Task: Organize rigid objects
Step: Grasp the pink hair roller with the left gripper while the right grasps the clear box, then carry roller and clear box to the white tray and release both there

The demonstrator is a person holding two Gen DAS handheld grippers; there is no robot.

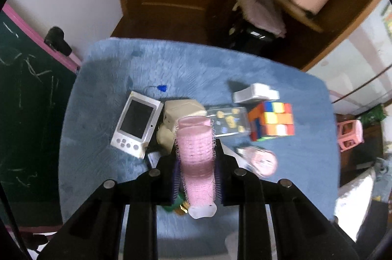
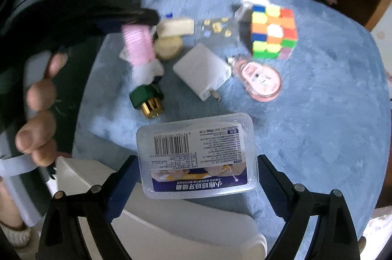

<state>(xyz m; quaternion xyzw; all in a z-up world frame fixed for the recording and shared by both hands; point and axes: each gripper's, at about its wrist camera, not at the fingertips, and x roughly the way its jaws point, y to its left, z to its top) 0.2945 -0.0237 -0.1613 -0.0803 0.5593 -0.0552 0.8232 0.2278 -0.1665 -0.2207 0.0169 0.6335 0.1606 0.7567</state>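
My left gripper (image 1: 196, 149) is shut on a pink hair roller (image 1: 196, 162), held upright above the blue plush table cover (image 1: 110, 78). The right wrist view shows that roller (image 2: 138, 46) blurred at the upper left, with a person's hand (image 2: 39, 125) below it. My right gripper (image 2: 197, 159) is shut wide on a clear plastic box with a barcode label (image 2: 196, 144), one pad against each short side. On the cover lie a colour cube (image 2: 274, 32), a white charger (image 2: 203, 71), a pink round case (image 2: 261, 78) and a green-and-gold piece (image 2: 147, 98).
A white screen device (image 1: 137, 122), beige boxes (image 1: 181, 110), a clear sticker case (image 1: 227, 121) and a white box (image 1: 254, 93) sit mid-table. A white bin (image 2: 171, 223) stands at the near edge under my right gripper. A wooden door and shelves stand behind.
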